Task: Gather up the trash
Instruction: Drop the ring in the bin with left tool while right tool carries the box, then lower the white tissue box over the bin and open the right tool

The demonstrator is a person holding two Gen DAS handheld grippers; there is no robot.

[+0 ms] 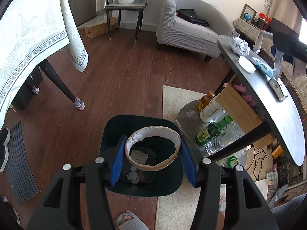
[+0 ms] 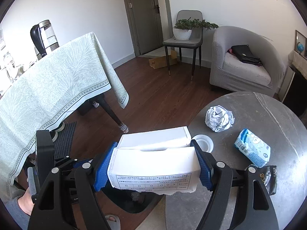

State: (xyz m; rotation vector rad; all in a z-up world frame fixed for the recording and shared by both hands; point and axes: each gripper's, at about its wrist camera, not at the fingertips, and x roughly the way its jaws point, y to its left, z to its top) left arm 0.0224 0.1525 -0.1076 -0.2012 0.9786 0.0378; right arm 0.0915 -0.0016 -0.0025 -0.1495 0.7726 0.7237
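Both jaws are closed on loads: the left gripper [image 1: 152, 149] clamps a cardboard tape ring [image 1: 153, 148] directly above the dark bin [image 1: 113, 126], while the right gripper [image 2: 153, 164] clamps a white carton [image 2: 155, 161] at the edge of the round table [image 2: 268, 115]. Judged step: dropping collected trash; next, part the left jaws over the bin. On the table lie one paper ball [image 2: 219, 118], one lid [image 2: 203, 142], one tissue pack [image 2: 252, 148] and one dark wrapper [image 2: 271, 180].

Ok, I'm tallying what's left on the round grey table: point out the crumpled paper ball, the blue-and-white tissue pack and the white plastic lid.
Crumpled paper ball [image 2: 219, 118], right wrist view, centre of the wad.
Blue-and-white tissue pack [image 2: 252, 148], right wrist view, middle of its printed face.
White plastic lid [image 2: 203, 142], right wrist view, its inner disc.
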